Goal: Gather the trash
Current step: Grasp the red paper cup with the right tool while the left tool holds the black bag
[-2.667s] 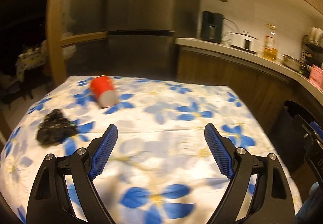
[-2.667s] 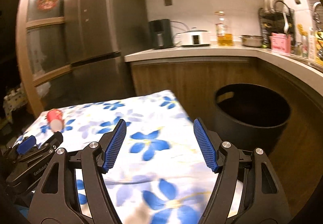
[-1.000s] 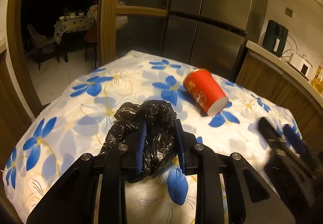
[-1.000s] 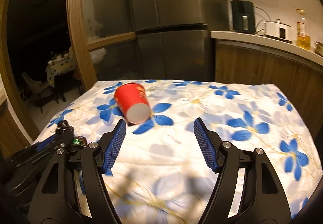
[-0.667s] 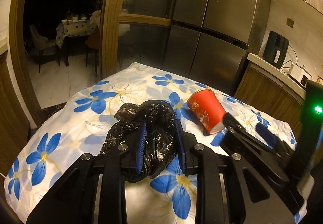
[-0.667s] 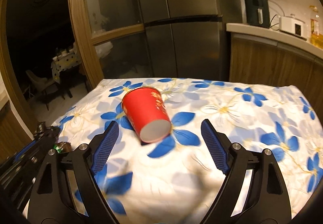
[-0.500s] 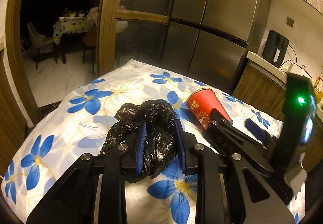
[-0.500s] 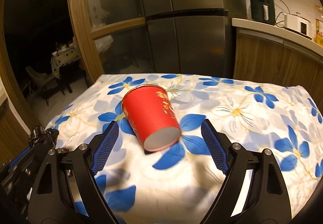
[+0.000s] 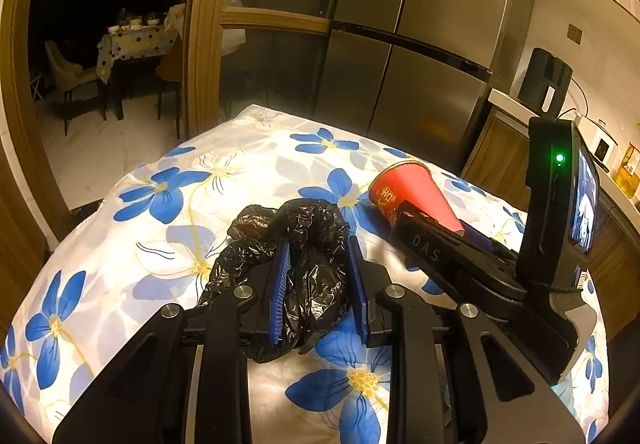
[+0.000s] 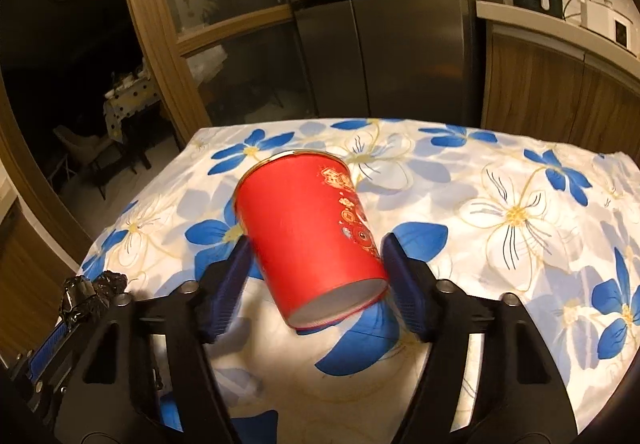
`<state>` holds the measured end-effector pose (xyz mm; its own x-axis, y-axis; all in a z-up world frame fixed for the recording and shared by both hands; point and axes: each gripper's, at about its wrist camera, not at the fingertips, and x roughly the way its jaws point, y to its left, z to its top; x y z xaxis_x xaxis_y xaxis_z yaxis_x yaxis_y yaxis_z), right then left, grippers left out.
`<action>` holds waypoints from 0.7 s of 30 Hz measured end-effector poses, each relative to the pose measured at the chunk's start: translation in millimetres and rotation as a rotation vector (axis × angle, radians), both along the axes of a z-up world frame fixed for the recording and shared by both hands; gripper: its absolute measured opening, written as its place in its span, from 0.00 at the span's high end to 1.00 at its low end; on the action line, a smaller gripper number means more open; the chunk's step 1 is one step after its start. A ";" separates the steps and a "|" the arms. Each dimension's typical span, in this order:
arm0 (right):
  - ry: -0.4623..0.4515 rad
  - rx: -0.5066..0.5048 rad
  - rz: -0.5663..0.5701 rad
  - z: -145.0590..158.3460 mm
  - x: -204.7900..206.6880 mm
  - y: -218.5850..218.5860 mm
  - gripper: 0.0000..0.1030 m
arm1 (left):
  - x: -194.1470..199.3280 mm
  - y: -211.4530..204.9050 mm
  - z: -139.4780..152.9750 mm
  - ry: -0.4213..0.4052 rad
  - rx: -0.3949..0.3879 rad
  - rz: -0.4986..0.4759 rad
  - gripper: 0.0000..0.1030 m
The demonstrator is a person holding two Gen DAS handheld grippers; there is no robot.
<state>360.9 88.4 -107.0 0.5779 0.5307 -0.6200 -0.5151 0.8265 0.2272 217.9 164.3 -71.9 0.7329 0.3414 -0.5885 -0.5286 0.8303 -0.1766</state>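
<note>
Left gripper (image 9: 318, 284): fingers clamped on the crumpled black plastic bag (image 9: 304, 240), which bulges out past the pads and rests on the tabletop's floral cloth (image 9: 168, 228) at its near-left part.

Right gripper (image 10: 314, 284): fingers closing around the red paper cup (image 10: 308, 236). The cup lies on its side between them, base toward the camera, rim pointing far. The pads sit close at both flanks; full contact is not yet evident.

Step in hand, as I judge it: grasp the cup. To do it well:
- keep the cup centred between the pads so both meet its wall at once
- grip toward the base, where the wall is stiffer
- squeeze lightly, since thin paper will likely buckle
- expect it to roll on the cloth if one pad touches first

Count: one red cup, one black bag, two grippers. No other loose trash visible on the cloth.
</note>
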 end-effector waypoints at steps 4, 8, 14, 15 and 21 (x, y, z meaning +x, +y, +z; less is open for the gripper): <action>-0.008 0.008 -0.004 2.6 -2.9 -4.4 0.43 | 0.4 -1.0 -0.6 0.004 0.001 -0.003 0.73; -0.029 0.025 -0.017 9.5 -8.6 -15.8 0.44 | 0.4 -1.6 -0.2 0.006 0.004 -0.001 0.73; -0.073 0.019 -0.059 24.1 -29.3 -47.0 0.44 | -3.7 -13.3 5.1 -0.001 0.024 -0.008 0.73; -0.080 0.021 -0.069 26.9 -33.5 -54.1 0.44 | -4.0 -15.7 6.7 -0.003 0.027 -0.012 0.73; -0.140 0.021 -0.138 45.5 -58.2 -101.2 0.44 | -6.9 -43.1 17.0 -0.014 0.045 -0.053 0.73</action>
